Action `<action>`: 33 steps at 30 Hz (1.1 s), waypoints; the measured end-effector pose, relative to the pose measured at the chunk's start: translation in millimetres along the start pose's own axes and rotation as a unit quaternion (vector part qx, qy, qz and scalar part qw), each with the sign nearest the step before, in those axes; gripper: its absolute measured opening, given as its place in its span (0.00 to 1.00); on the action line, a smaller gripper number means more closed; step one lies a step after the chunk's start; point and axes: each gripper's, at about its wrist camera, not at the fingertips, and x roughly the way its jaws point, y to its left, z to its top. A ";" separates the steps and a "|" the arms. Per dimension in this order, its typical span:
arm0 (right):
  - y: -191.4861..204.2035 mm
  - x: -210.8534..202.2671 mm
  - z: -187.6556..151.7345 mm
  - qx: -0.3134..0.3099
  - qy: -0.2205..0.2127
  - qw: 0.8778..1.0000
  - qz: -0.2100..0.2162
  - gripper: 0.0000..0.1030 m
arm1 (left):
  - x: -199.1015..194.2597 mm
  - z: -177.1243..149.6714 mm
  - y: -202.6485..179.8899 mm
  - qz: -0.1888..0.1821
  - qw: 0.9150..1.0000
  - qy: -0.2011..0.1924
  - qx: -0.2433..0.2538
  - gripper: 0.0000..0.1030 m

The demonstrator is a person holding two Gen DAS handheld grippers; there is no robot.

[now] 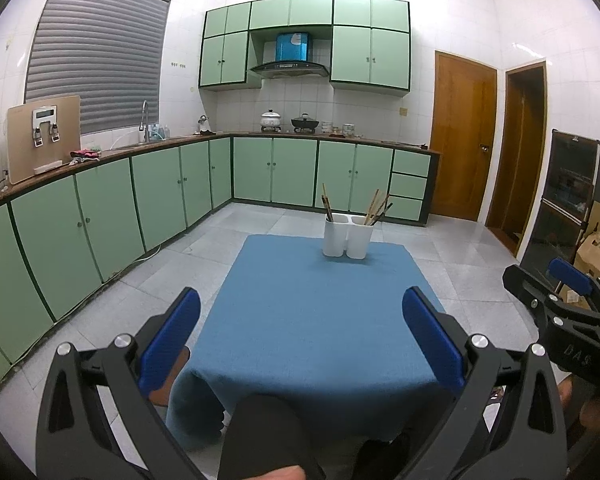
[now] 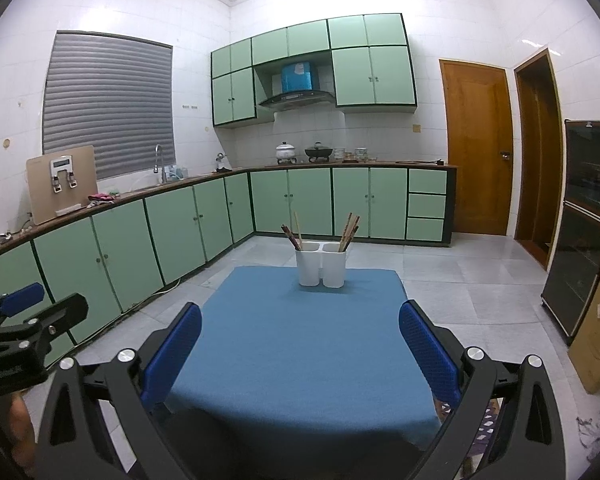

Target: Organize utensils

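Cloth (image 1: 320, 312), blue and finely woven, is covering the table and hanging in soft folds over its near edge. Toward the far edge a white holder (image 1: 347, 237) is standing upright, smooth and glossy, shaped as two rounded cups joined side by side. Chopsticks (image 1: 327, 207) are sticking out of the left cup, thin wooden and dark sticks leaning slightly; more chopsticks (image 1: 377, 208) are fanning out of the right cup toward 1 o'clock.

I am holding my left gripper (image 1: 302, 334) with its jaws spread wide, nothing between the blue dimpled pads (image 1: 172, 340). The holder is sitting at 12 o'clock, well beyond the tips. My right gripper (image 2: 300, 344) is likewise gaping and gripping nothing, with the holder (image 2: 322, 265) at 12 o'clock, well apart from its pads.
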 end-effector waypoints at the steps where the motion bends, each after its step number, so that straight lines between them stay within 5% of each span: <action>1: -0.1 -0.9 -0.7 0.000 0.000 1.000 0.000 0.94 | -0.4 0.2 -0.5 0.000 1.000 0.000 -0.001 0.95; 33: -6.4 -1.3 2.3 -0.002 0.003 1.000 -0.004 0.94 | -2.0 2.1 6.0 0.001 1.000 -0.003 -0.001 0.95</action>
